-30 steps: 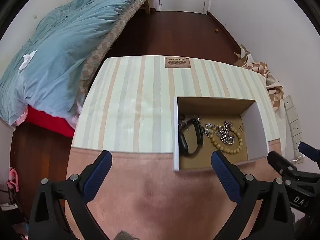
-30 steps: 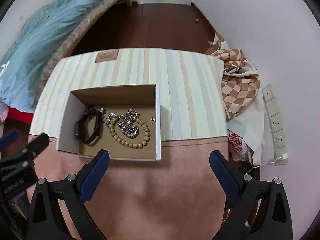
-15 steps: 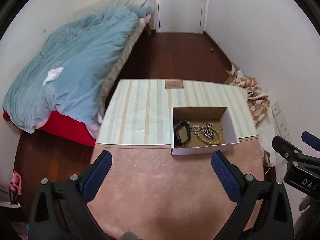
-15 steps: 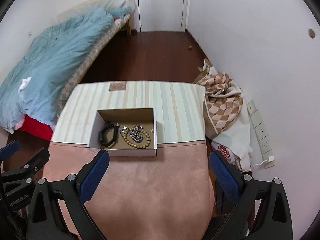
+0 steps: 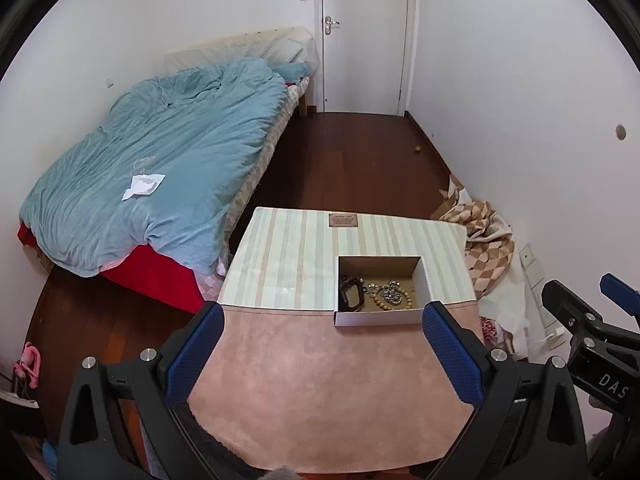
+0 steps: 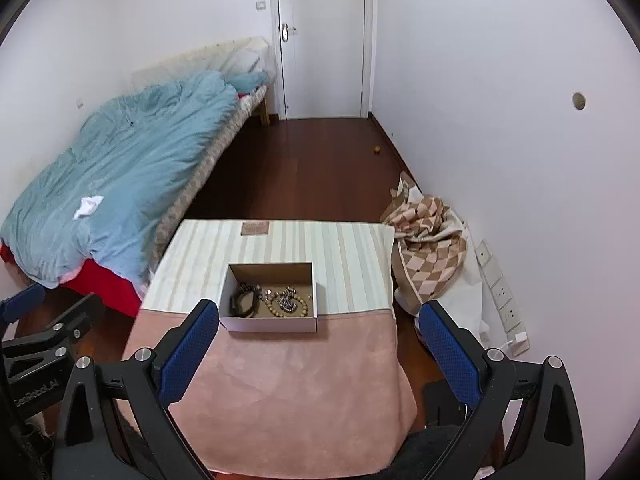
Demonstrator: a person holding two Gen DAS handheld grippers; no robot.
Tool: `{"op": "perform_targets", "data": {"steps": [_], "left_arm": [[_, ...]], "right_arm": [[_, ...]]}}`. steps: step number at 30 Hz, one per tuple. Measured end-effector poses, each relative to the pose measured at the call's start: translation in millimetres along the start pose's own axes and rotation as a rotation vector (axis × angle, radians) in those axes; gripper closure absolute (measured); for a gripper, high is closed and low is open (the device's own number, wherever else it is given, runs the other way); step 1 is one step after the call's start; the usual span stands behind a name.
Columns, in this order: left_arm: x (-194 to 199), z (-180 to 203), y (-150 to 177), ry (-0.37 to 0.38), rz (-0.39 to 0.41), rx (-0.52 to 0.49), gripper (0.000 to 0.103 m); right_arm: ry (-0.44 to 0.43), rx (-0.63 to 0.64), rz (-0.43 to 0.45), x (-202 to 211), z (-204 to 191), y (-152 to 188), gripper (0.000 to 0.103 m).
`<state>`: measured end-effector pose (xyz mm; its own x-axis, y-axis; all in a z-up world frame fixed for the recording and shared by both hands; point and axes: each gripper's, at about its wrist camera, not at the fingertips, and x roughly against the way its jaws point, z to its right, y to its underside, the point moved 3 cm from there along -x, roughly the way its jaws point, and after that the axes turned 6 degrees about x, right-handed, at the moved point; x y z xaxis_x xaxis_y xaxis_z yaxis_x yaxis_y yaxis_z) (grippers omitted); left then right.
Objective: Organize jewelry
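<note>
Claws [image 5: 322, 344] [image 6: 318, 344] agape; cardboard box [image 6: 272, 324], seemingly beads [image 6: 290, 308].

Both wrist views look down from high (side by side), sharing the box [image 5: 378, 318] [image 6: 272, 323].

Both views are bright and evenly lit by soft, diffuse light with no visible source in frame. The white walls [image 5: 500, 100] wash out pale, with a faint pinkish-lilac cast toward the right. Shadows are weak: only a soft dark band under the bed [image 6: 120, 160] at the left and shade inside the far wall of the cardboard box [image 5: 380, 286]. The dark wooden floor [image 6: 304, 160] shows a mild sheen, without harsh glare. Fisheye distortion bends the door frame [image 5: 404, 40] and walls strongly, and black vignetting fills the corners. Focus is sharp centrally; the small items in the box are too fine to resolve clearly.
</note>
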<state>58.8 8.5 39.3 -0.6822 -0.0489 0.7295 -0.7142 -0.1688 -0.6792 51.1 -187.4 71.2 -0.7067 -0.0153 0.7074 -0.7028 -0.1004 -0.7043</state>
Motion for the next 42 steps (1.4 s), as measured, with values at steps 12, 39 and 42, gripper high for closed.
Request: {"op": "perform_targets", "data": {"steps": [12,39,42], "left_arm": [[22,-1,7,0.012,0.002,0.007,0.002],[-90,17,-12,-0.077,-0.146,-0.009,0.002],[-101,18,-12,-0.078,-0.165,-0.007,0.002]], "right_arm": [[0.010,0.006,0.028,37,1,3,0.001],[0.068,0.005,-0.125,-97,13,-18,0.000],[0.064,0.006,-0.147,-108,13,-17,0.000]]}}
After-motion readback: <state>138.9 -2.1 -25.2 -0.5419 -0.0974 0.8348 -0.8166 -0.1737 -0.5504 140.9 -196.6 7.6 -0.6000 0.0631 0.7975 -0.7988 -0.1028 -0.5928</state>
